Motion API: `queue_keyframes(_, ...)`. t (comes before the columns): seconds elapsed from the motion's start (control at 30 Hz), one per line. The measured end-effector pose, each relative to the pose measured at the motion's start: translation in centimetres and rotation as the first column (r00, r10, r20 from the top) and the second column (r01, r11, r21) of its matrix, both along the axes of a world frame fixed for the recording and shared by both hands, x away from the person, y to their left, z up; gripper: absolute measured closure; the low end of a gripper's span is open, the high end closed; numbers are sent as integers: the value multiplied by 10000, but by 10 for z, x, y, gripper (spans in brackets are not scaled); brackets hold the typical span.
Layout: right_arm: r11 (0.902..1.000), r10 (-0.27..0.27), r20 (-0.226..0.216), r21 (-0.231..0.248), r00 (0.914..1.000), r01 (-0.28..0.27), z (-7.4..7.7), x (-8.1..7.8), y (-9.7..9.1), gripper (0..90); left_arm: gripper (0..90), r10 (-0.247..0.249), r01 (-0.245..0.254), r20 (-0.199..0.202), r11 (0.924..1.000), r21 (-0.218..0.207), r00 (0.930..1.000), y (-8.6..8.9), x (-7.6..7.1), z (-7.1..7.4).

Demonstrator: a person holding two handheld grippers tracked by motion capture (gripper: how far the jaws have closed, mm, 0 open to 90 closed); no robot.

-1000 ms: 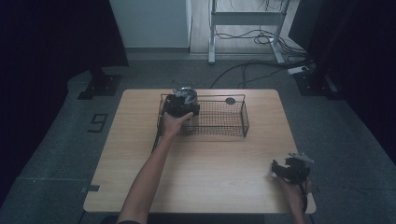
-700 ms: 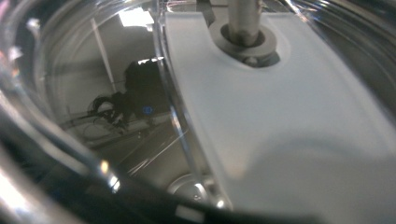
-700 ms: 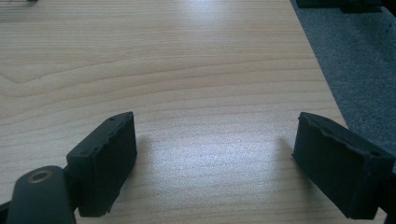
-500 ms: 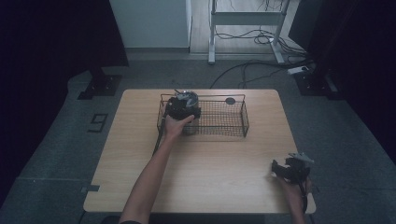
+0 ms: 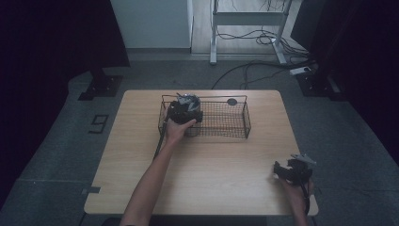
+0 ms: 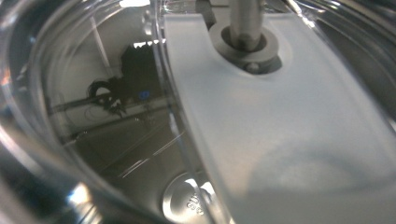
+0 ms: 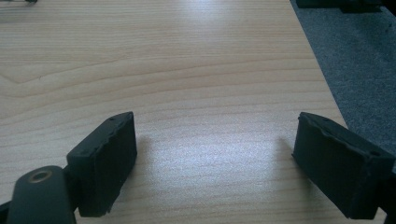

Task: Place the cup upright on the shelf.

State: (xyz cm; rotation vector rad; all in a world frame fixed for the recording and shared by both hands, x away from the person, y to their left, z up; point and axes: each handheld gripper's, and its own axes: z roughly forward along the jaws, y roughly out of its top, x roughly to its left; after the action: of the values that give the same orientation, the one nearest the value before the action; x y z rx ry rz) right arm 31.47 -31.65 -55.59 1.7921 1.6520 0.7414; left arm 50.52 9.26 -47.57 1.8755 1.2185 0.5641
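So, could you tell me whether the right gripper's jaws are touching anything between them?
Apart. In the right gripper view the right gripper has its jaws spread wide, with bare wooden table showing between them and nothing gripped.

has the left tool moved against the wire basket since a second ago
Yes, a little. In the high view the left tool has shifted toward the near rim of the wire basket, at its left end.
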Motion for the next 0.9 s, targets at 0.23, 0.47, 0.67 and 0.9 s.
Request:
queue_keyframes(0.23,10000,-1,2,-2,10000,1,0,0,0,133,33,-168,168,40,9997,-155,9999,5,-2,-2)
queue_keyframes(0.47,10000,-5,3,-5,10000,5,0,0,0,133,32,-7,8,186,10000,-69,9998,4,-4,-1)
queue_keyframes(0.67,10000,-6,1,-6,10000,6,0,0,0,133,0,-49,78,703,9992,-401,9975,8,-9,9)
queue_keyframes(0.9,10000,-8,0,-9,10000,8,0,0,0,133,0,-177,217,797,9985,-496,9967,14,-16,18)
